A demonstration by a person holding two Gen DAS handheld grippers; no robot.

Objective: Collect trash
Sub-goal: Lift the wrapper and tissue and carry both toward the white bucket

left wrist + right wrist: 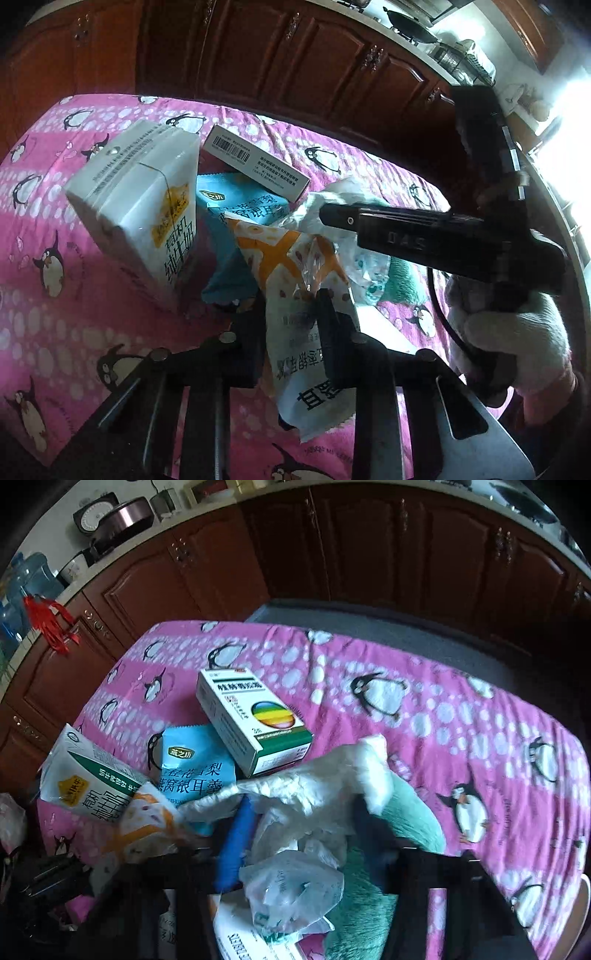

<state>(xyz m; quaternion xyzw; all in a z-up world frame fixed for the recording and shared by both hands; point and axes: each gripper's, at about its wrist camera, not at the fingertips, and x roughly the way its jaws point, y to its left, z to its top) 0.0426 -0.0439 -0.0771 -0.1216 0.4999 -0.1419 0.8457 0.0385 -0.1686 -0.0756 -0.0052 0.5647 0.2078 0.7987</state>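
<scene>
left gripper [291,317] fingers clenched on snack wrapper [295,295] | right gripper [332,216] — level over tissue [332,195] — fingers' state unclear

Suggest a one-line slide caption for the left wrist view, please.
Left gripper pinching an orange-and-white snack wrapper beside a milk carton on the penguin-print cloth.

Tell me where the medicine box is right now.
In the right wrist view the medicine box lies on the pink penguin cloth at the pile's far edge, overlapping the blue packet.
</scene>
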